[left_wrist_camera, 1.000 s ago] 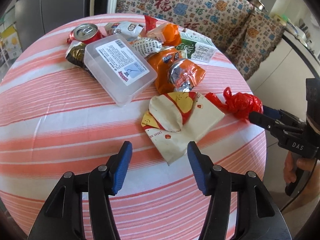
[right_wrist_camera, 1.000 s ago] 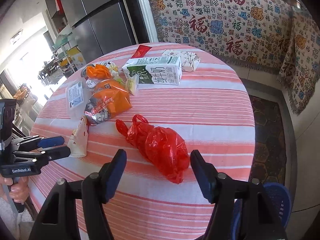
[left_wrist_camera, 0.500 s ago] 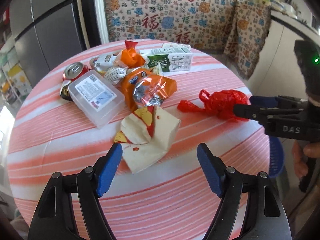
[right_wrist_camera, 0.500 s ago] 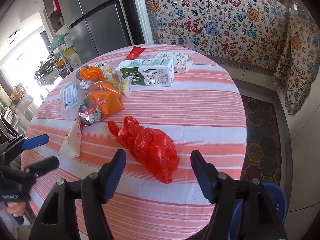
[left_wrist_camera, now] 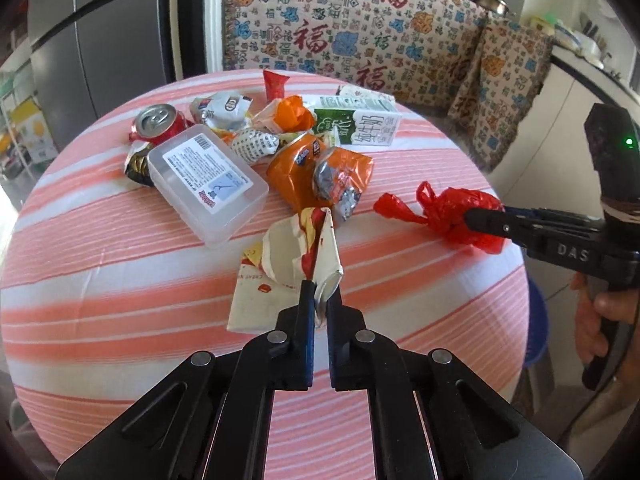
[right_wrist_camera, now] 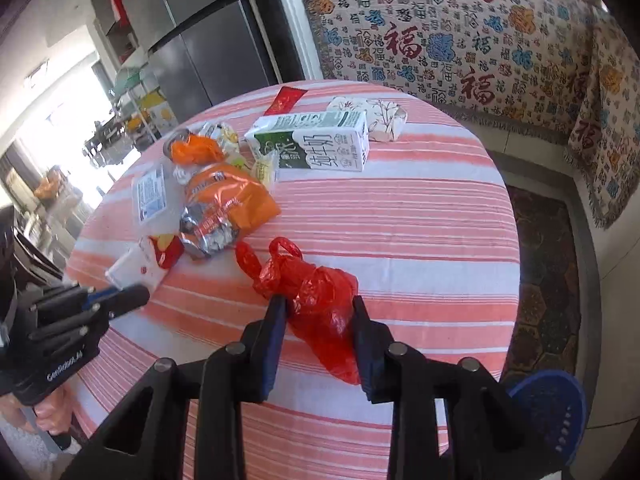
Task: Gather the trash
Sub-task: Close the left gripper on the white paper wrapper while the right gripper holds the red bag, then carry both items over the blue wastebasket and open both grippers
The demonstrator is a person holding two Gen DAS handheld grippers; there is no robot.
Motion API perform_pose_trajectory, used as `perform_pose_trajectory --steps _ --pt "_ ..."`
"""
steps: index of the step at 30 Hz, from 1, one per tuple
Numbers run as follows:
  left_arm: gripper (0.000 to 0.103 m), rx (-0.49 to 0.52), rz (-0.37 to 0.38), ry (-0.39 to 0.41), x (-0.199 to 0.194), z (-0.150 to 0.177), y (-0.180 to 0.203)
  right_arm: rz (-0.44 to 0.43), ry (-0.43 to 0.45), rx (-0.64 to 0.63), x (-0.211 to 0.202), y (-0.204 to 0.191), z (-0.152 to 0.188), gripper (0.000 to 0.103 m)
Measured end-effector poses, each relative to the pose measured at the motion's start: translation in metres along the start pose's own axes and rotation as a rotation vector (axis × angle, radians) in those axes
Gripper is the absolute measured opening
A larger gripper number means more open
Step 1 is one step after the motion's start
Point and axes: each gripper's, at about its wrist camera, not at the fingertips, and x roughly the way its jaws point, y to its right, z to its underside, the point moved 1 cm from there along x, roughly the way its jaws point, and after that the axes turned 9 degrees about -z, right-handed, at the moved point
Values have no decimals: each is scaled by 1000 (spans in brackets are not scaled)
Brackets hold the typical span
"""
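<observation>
Left gripper (left_wrist_camera: 320, 300) tilted down over the table (left_wrist_camera: 100, 280), just clamped on the near edge of the wrapper (left_wrist_camera: 288, 256), at 6 o'clock from the trash pile. Right gripper (right_wrist_camera: 318, 316) also angled down, just squeezed onto the red bag (right_wrist_camera: 316, 292), pads pressing both sides, at 3 o'clock from the wrapper. Right hand (left_wrist_camera: 600, 320) wrapped round its handle off the table's edge.

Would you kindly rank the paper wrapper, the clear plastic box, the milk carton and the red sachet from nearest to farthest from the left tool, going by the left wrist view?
1. Paper wrapper: pinched in the left tool, which has just closed on its edge.
2. Clear plastic box: up and to the left.
3. Milk carton: behind the orange bags, right of centre.
4. Red sachet: at the table's far edge.
</observation>
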Motion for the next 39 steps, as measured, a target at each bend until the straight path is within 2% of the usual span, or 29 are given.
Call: perform_pose_trajectory --steps 3,8,12,16,21,26,30,32,34,39 --pt "3 1 38 30 -17 2 -2 20 27 6 -15 -5 0 31" --pt "3 -10 101 42 -34 3 9 0 60 68 -38 -7 9 31" --pt "3 17 145 32 -39 -2 38 10 86 141 -48 7 18 31" --pt "3 81 208 42 -47 -11 85 13 150 225 -84 34 26 31" --pt "3 163 308 24 -43 -24 161 144 196 300 -137 85 40 31" --pt "3 237 403 -60 -20 -30 242 300 146 399 -174 152 70 31" --pt "3 294 443 -135 11 -25 302 393 95 520 -183 214 103 31" --pt "3 320 449 -159 25 -19 326 415 83 584 -182 241 123 31" --pt "3 338 451 -186 42 -13 349 397 83 650 -180 263 143 31" --pt "3 354 461 -264 82 4 388 376 66 733 -175 300 166 31"
